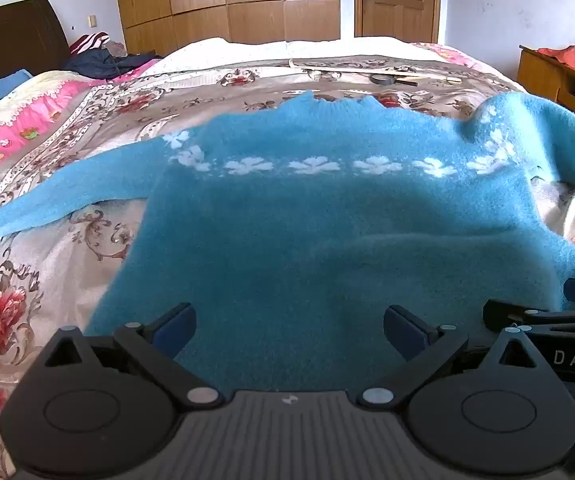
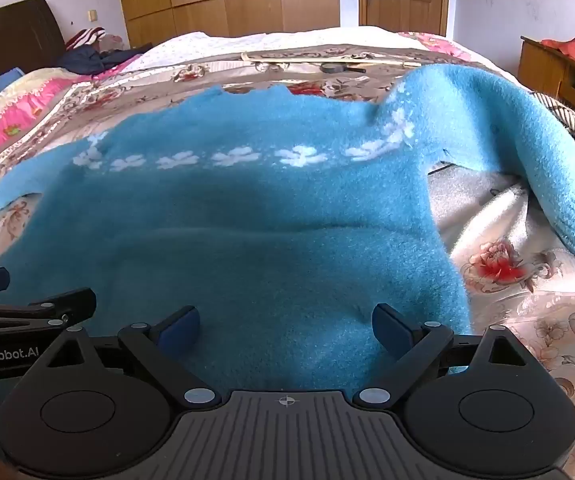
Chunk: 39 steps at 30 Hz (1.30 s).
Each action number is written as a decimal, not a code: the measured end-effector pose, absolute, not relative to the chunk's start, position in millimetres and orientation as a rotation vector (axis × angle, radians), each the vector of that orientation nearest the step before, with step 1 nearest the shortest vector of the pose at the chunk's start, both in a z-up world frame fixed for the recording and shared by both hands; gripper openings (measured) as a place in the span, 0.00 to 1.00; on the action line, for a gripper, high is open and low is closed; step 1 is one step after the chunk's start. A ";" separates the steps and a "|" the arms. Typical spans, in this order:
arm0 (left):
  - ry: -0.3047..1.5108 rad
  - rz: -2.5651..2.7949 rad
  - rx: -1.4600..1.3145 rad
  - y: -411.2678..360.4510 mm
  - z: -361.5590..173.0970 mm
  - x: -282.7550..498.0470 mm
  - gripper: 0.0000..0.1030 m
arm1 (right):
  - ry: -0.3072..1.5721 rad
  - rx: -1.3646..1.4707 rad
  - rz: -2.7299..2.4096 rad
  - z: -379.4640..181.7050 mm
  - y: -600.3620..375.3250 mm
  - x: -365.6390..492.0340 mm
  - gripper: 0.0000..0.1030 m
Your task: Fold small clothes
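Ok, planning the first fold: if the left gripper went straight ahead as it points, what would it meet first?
Probably the blue sweater: the open left gripper points across its body near the hem. Height above the fabric is unclear.

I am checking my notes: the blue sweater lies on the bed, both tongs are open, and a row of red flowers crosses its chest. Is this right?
Not quite. The sweater's flowers are white, as the left wrist view shows. The rest holds: it lies on the bed, both tongs open.

A bed with a floral cover [image 1: 87, 248] carries a blue sweater [image 1: 307, 232] spread flat, a stick [image 1: 367, 69] beyond it
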State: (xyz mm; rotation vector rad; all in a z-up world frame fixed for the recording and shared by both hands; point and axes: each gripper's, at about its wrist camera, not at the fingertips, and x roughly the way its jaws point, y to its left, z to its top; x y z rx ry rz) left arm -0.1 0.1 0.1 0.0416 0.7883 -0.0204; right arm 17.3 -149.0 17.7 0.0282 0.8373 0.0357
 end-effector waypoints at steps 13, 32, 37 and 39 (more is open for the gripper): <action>0.793 -0.032 0.029 -0.5 -4.2 -1.2 1.00 | 0.853 0.001 0.028 17.4 -142.7 17.4 0.91; 0.782 -0.035 0.040 -0.9 -3.9 -3.5 1.00 | 0.846 -0.016 0.031 13.1 -145.8 15.4 0.90; 0.778 -0.038 0.038 -1.2 -4.1 -4.0 1.00 | 0.847 -0.018 0.030 12.8 -145.7 15.3 0.90; 0.778 -0.039 0.036 -1.4 -4.2 -4.0 1.00 | 0.847 -0.018 0.031 12.4 -145.4 15.3 0.89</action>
